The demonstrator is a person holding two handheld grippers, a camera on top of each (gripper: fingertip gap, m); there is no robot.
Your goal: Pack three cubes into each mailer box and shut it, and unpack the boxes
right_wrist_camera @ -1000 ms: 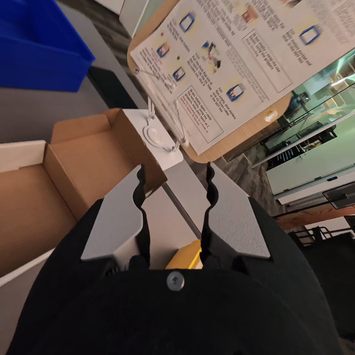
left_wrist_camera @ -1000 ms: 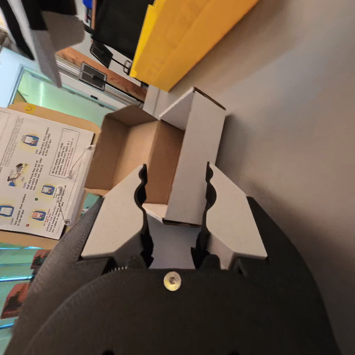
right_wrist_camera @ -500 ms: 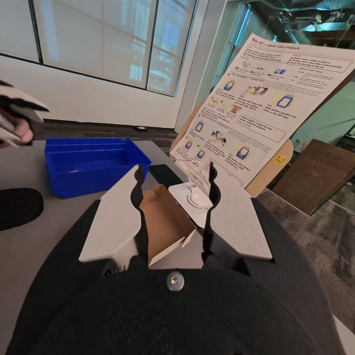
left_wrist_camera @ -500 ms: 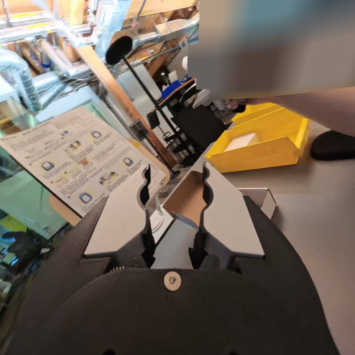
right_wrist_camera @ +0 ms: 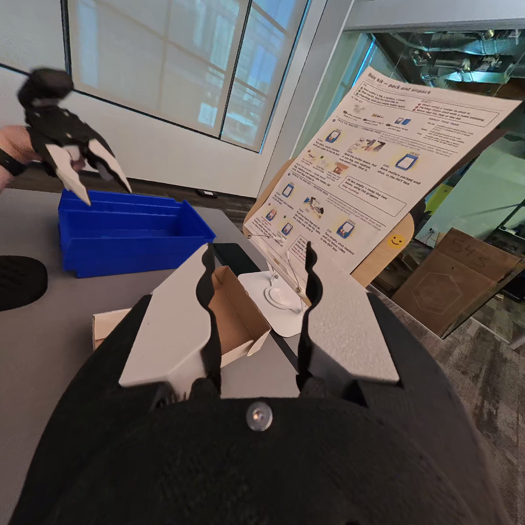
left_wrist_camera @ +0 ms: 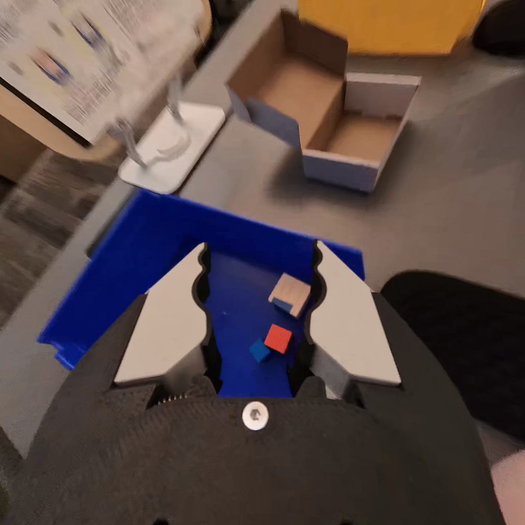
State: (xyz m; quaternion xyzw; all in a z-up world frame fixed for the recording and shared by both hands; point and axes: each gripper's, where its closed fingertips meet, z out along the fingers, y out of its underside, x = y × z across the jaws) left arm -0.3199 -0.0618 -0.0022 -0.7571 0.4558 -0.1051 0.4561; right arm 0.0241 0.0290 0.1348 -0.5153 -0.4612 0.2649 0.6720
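Observation:
My left gripper [left_wrist_camera: 260, 247] is open and empty above a blue bin [left_wrist_camera: 159, 238]. In the bin lie a large wooden cube [left_wrist_camera: 289, 287], a red cube [left_wrist_camera: 277, 338] and a small blue cube [left_wrist_camera: 259, 350]. A white mailer box [left_wrist_camera: 352, 136] stands open and empty on the grey table beyond the bin, lid back. My right gripper [right_wrist_camera: 257, 247] is open and empty, over that open mailer box [right_wrist_camera: 235, 315]. The right wrist view shows the left gripper [right_wrist_camera: 108, 193] above the blue bin [right_wrist_camera: 127, 235].
A yellow bin [left_wrist_camera: 392, 25] stands behind the mailer. An instruction sheet on a white stand [right_wrist_camera: 369, 176] is at the table's far edge. A black round pad [left_wrist_camera: 454, 341] lies right of the blue bin. Grey table [left_wrist_camera: 426, 227] lies between bin and mailer. About 40 cm separates my left fingertips from my right. The left tips stand about 15 cm off the red cube [left_wrist_camera: 277, 338].
My left gripper swung from the mailer up and then down over the blue bin, so the cubes show. My right gripper lifted off the mailer and now looks level across the table.

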